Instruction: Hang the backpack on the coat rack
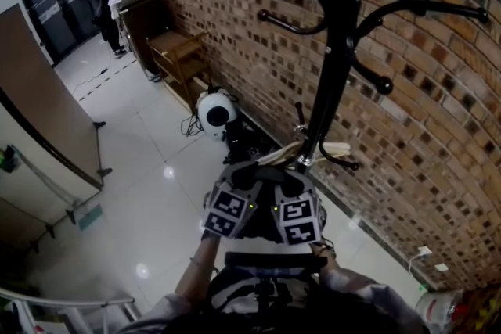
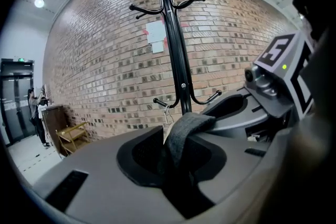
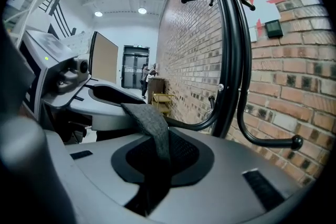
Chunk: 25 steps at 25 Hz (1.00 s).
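The black coat rack (image 1: 337,51) stands against the brick wall, with curved hooks high up and a low hook (image 1: 344,163) near my grippers. My left gripper (image 1: 246,176) and right gripper (image 1: 293,180) are side by side just in front of the pole. Both are shut on the backpack's grey top strap (image 2: 186,126), which arches from one pair of jaws to the other. The strap (image 3: 152,123) runs down between the right gripper's (image 3: 160,157) pads. The backpack (image 1: 266,281) hangs below the grippers, mostly hidden by them. In the right gripper view the rack's pole (image 3: 231,50) is close on the right.
A brick wall (image 1: 438,168) runs behind the rack. A white round device (image 1: 215,112) with cables sits on the floor by the wall. Farther along stand a wooden shelf (image 1: 178,51) and people (image 1: 102,0) near a door. A brown panel (image 1: 39,98) stands at the left.
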{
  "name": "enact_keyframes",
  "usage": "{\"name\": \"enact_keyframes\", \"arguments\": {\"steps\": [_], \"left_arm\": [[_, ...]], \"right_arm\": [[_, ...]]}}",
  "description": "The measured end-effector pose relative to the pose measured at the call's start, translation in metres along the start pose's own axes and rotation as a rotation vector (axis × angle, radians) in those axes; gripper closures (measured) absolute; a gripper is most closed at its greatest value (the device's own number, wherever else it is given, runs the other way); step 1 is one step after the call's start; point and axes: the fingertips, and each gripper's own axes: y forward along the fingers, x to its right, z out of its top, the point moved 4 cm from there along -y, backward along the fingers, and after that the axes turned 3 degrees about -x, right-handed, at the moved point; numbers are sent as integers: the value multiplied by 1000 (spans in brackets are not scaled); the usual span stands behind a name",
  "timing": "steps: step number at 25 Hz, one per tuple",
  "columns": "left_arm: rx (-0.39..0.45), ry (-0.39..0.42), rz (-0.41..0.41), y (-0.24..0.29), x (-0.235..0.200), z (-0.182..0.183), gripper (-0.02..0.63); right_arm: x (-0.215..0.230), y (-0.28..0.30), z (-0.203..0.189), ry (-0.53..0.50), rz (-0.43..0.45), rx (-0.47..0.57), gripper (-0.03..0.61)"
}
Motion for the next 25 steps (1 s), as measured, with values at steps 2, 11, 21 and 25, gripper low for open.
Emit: {"name": "enact_keyframes", "arguments": {"steps": [2, 11, 21, 25], "left_arm": [[3, 27, -15, 3, -4, 2, 518], [39, 177, -189, 18, -12, 5, 518], [70, 282, -301, 46, -12, 11, 518], [25, 350, -347, 71, 5, 4, 518]], "right_arm": [[1, 3, 3, 18, 6, 1, 523], [1, 4, 3, 78, -19, -18, 517], [16, 12, 0, 188, -94, -109, 512], [35, 19, -21, 243, -123, -155, 512]]}}
